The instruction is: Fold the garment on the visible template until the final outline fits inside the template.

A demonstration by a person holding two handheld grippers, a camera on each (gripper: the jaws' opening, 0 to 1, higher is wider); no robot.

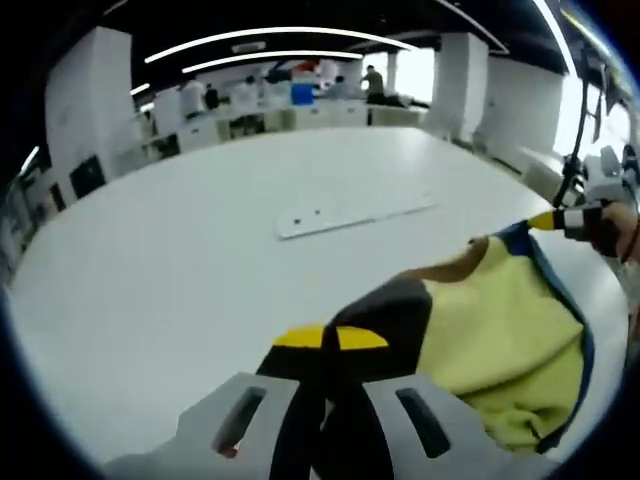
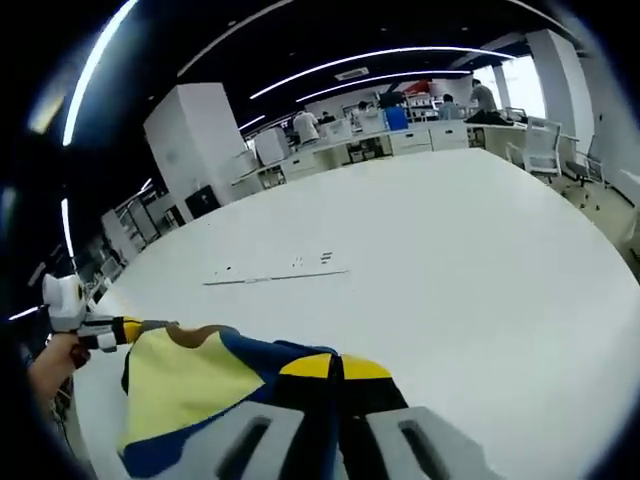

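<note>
Two hand-held grippers each pinch a corner of the same yellow, navy and black fabric garment [image 1: 500, 340], which hangs stretched between them above a wide white table [image 1: 180, 270]. In the left gripper view, the left gripper [image 1: 330, 340], with grey jaws and yellow tips, has its jaws drawn together on a dark fold of the cloth; the yellow panel with its blue edge spreads off to the right of the jaws. At the far right of that view the right gripper [image 1: 560, 220] is seen pinching the opposite corner, a person's hand [image 1: 612, 232] around its handle.

In the right gripper view, the right gripper [image 2: 335, 367] likewise has its yellow-tipped jaws closed on the navy and black part of the garment [image 2: 190, 385], whose yellow panel trails to the left. The left gripper [image 2: 135, 328] comes in from the left edge, clamped on the far corner of the cloth and held by a hand [image 2: 50, 362].

Further out on the table [image 2: 480, 270] lies a thin, flat, pale strip with small dark marks [image 1: 350, 215], well apart from the garment; it also shows in the right gripper view [image 2: 278, 277]. Beyond the table stand white cabinets [image 2: 195, 135], desks and several people at a distance.
</note>
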